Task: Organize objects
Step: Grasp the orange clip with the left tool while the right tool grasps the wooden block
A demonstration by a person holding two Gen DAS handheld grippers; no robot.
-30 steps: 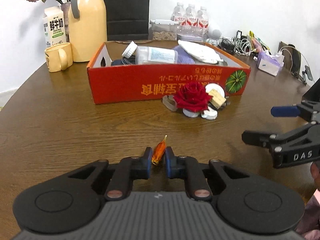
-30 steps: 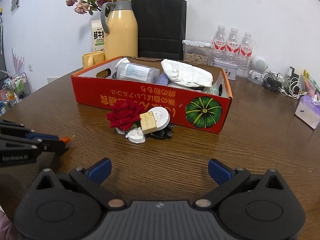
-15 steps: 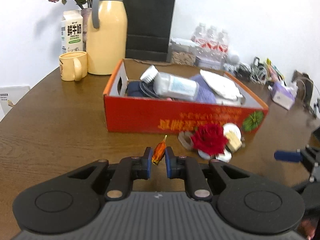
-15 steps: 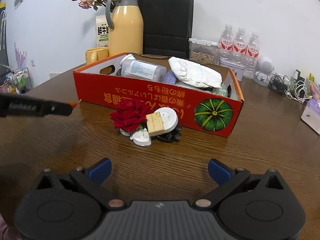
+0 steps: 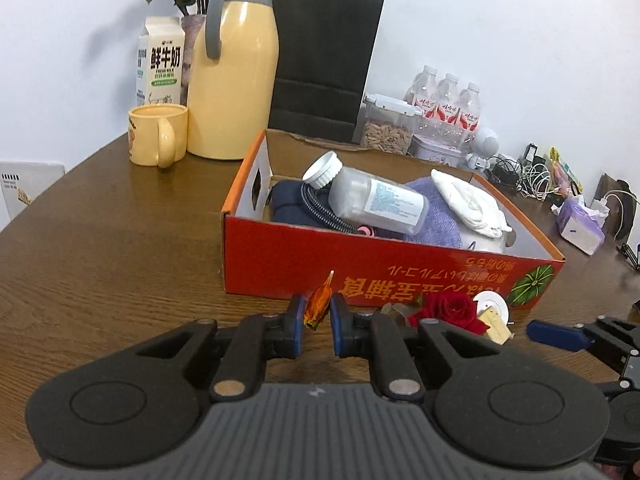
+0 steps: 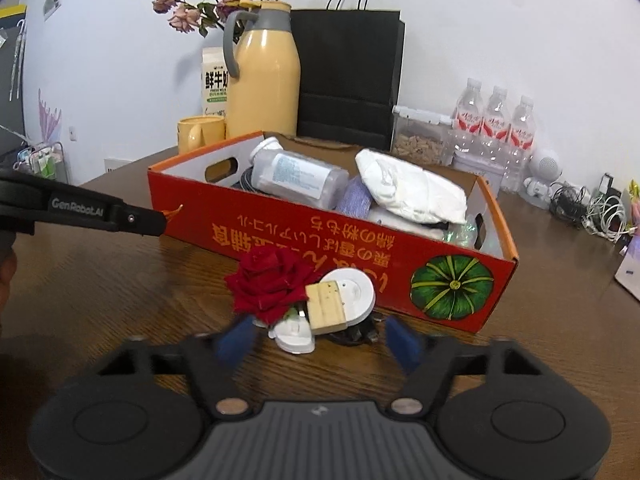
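Brown wooden table [image 5: 100, 248] carried a red box [image 5: 360, 264] in the left wrist view, where the left gripper [image 5: 317, 326] pinched a small orange wrapper [image 5: 318, 304] just before the box. From the right wrist, the right gripper [image 6: 318, 342] was closing, nothing between its fingers, near a red rose [image 6: 268, 284] and white discs [image 6: 356, 292].

A lived-in home or office room: wooden table [image 5: 100, 248] ahead, thermos [image 5: 234, 68], milk carton [image 5: 160, 66], tangled chargers [image 5: 524, 172] far right.
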